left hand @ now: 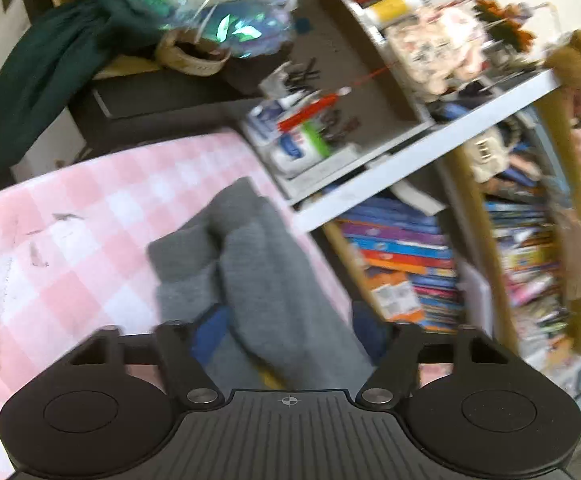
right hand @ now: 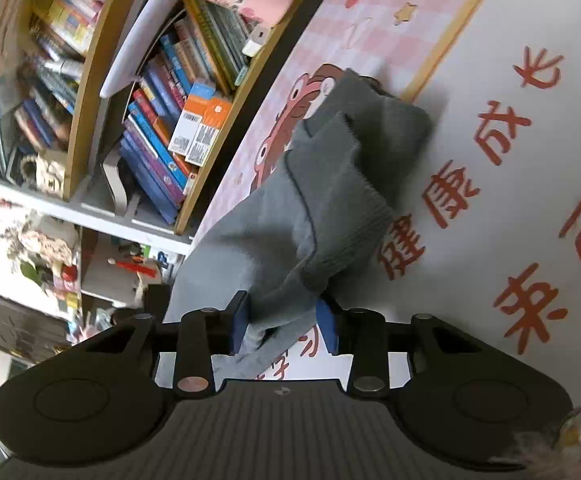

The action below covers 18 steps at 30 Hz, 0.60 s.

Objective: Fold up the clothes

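Blue-padded fingers of the right gripper [right hand: 284, 326] are standing on either side of a bunched edge of the grey knit garment [right hand: 322, 184]; the cloth is passing between the pads, and whether they are pressing on it cannot be told. From there the garment is running up and away onto the printed table mat [right hand: 510, 80], where its ribbed hem is lying doubled over the body of the cloth.

Seen from the left wrist view, the left gripper [left hand: 288, 334] is standing with jaws apart, and the same grey knit garment [left hand: 258, 264] is passing through the gap without visibly touching either blue pad (motion blur is softening this view). The garment is lying in a rumpled heap near the edge of the pink checked part of the mat [left hand: 90, 216].

Judged from the lie of the cloth, folding is only beginning: the garment is crumpled, with one rough overlap and no flat, squared fold; spreading, folding and smoothing are all remaining.

Containers: beside the table a wooden bookshelf [right hand: 86, 92] is holding leaning rows of books [right hand: 158, 140] and an orange box [right hand: 204, 128]. A grey open tray [left hand: 370, 128] is holding white bottles, dark clips and a red pen-like item. A woven basket [left hand: 194, 58] is sitting beneath iridescent wrapping; its contents are hidden.
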{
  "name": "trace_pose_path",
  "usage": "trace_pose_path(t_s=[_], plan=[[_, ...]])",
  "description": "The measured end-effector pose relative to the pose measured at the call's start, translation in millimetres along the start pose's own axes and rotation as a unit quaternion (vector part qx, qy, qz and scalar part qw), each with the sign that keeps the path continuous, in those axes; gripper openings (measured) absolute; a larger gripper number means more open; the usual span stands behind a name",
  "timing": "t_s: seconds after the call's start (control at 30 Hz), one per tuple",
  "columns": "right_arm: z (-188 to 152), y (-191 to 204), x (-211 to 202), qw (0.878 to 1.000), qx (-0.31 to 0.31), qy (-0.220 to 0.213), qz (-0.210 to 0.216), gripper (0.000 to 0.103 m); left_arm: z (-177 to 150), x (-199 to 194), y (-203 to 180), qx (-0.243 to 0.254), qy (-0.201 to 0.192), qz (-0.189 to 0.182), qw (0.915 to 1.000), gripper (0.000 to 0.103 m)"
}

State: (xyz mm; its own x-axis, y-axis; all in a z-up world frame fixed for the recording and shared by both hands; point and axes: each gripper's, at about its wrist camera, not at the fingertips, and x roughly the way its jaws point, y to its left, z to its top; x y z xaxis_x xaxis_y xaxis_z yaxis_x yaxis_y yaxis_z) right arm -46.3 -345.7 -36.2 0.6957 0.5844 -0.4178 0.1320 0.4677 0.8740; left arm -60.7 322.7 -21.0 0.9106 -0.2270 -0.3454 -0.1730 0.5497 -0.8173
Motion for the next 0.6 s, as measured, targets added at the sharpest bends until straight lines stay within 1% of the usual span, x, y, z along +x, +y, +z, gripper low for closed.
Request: trace_pose_path(t_s=[0.1,0.27,0.3,0.33,0.4,0.43,0.47,0.5,0.53,0.57,0.6], plan=[[4.1,-1.2,0.6,1.000,0.004,-0.004,-0.004,0.034,-4.8,21.3,6.8,-0.027,0.022,0.014,0.9993,0.053],[5.2,2.5,3.2,1.000,0.000,-0.008,-0.012,0.034,-6.0,38.1,4.4,-0.054,0.022,0.014,0.9982,0.054],[5.1,2.8,2.4,1.000,-0.001,-0.009,-0.013,0.033,-4.7,39.9,4.4,-0.059,0.020,0.013,0.9980,0.054],[5.4,3.6,2.0,1.000,-0.005,-0.011,-0.018,0.024,-3.4,41.1,5.2,-0.063,0.019,0.012,0.9978,0.054],[6.5,8.2,2.1,0.999,-0.023,-0.015,-0.027,0.016,-0.7,44.4,6.9,-0.067,0.014,0.012,0.9976,0.052],[9.2,14.0,2.4,0.999,-0.038,-0.017,-0.028,0.013,-0.1,46.5,6.4,-0.063,0.011,0.010,0.9979,0.048],[12.1,20.1,2.8,0.998,-0.053,-0.019,-0.028,0.012,0.1,48.3,5.1,-0.056,0.007,0.008,0.9984,0.031],[17.0,32.1,2.9,0.996,-0.079,-0.028,-0.025,0.010,-0.2,48.2,4.0,-0.050,0.005,0.005,0.9987,0.020],[21.9,44.4,2.9,0.993,-0.106,-0.038,-0.023,0.009,-0.5,48.1,2.9,-0.045,0.004,0.002,0.9990,0.016],[27.6,62.5,0.0,0.988,-0.144,-0.059,-0.017,0.008,-0.8,48.1,1.7,-0.039,0.003,0.000,0.9992,0.010],[31.1,80.3,-6.8,0.980,-0.179,-0.088,0.002,0.008,-1.1,48.0,0.6,-0.033,0.002,-0.003,0.9994,0.009]])
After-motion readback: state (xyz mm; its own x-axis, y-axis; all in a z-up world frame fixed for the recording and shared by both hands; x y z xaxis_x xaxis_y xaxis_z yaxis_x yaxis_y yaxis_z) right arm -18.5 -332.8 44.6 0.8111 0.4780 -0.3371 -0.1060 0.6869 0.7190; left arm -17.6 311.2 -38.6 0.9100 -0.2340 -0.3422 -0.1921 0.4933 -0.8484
